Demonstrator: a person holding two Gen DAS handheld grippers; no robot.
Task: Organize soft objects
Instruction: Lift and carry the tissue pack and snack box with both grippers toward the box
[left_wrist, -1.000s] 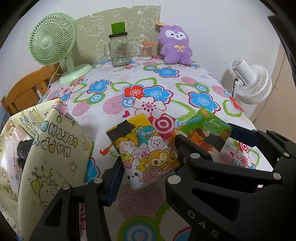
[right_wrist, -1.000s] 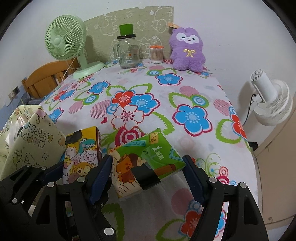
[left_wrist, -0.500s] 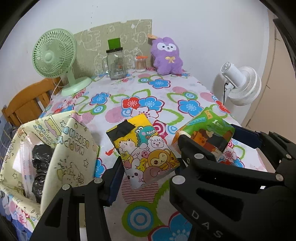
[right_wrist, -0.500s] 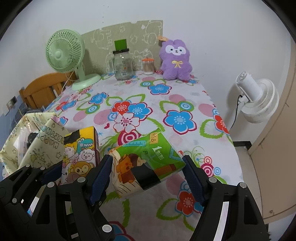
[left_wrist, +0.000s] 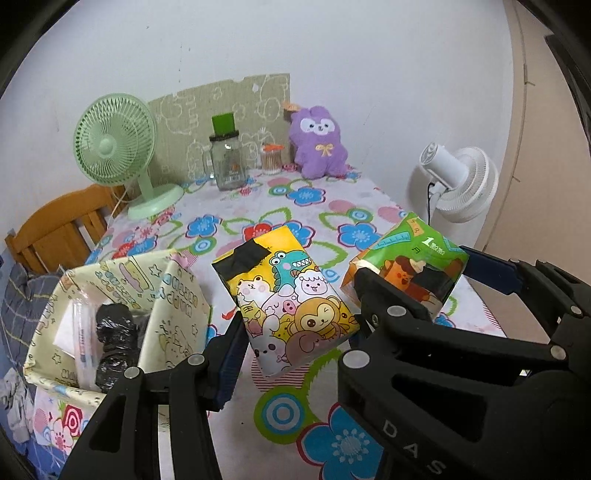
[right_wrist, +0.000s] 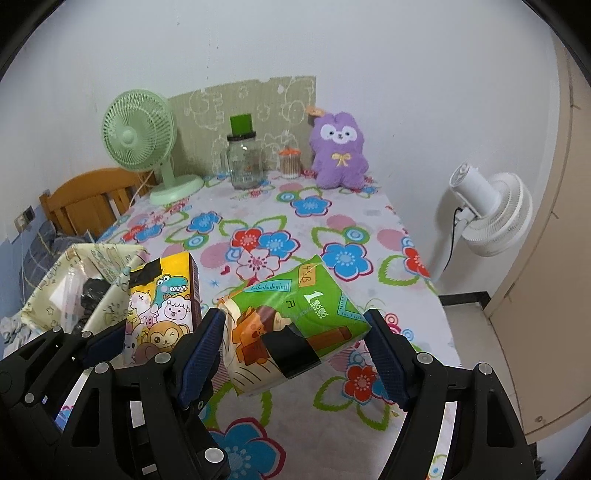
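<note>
My left gripper (left_wrist: 295, 332) is shut on a yellow cartoon-animal tissue pack (left_wrist: 288, 299) and holds it above the flowered tablecloth (left_wrist: 280, 206). My right gripper (right_wrist: 295, 347) is shut on a green tissue pack (right_wrist: 288, 321), also held in the air. Each pack shows in the other view: the green one (left_wrist: 410, 266) to the right, the yellow one (right_wrist: 162, 306) to the left. A pale "Happy Birthday" paper bag (left_wrist: 66, 339) stands open at the lower left, with black and white items inside. It also shows in the right wrist view (right_wrist: 48, 295).
At the table's far end stand a green desk fan (left_wrist: 114, 144), a glass jar (left_wrist: 227, 162), a cotton-swab cup (left_wrist: 272, 159) and a purple plush toy (left_wrist: 317, 147). A white fan (left_wrist: 461, 184) is off the right edge. A wooden chair (left_wrist: 62, 229) is at the left.
Both grippers have risen and pulled back from the table with their packs still held. The open top of the paper bag and its contents have come into view.
</note>
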